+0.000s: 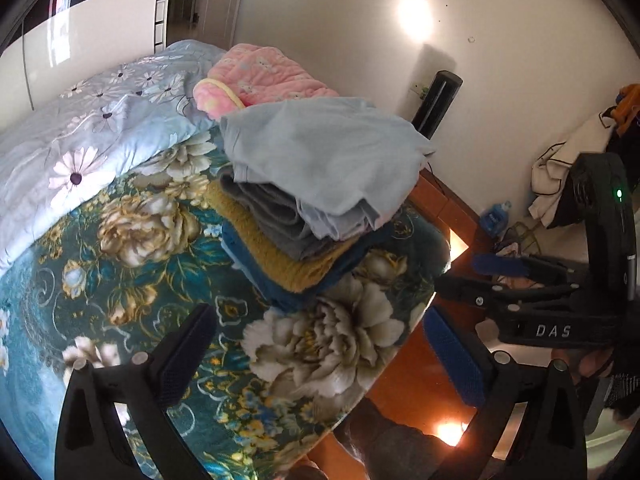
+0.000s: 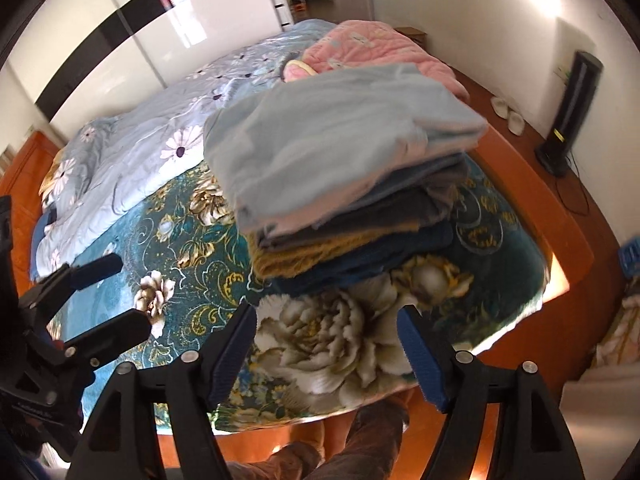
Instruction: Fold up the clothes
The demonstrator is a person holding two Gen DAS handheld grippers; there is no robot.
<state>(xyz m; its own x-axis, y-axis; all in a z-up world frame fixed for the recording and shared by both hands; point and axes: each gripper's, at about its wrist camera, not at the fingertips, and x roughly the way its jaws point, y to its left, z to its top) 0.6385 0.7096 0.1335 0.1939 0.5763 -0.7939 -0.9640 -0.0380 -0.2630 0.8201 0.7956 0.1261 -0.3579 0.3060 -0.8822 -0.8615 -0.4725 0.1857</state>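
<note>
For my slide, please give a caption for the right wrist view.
Open right gripper above teal floral blanket, facing stack of folded clothes topped by light blue garment.

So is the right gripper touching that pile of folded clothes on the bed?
Apart. In the right wrist view the right gripper has open, empty jaws, and a stretch of floral bedspread shows between its fingertips and the pile of folded clothes.

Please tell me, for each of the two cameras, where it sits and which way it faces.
Left wrist: on the left gripper, looking down at the bed corner; its open fingers and the right gripper show.
Right wrist: on the right gripper, looking down likewise; its open fingers, the left gripper and a trouser leg show.
Shared: the clothes stack on the teal floral blanket.
</note>
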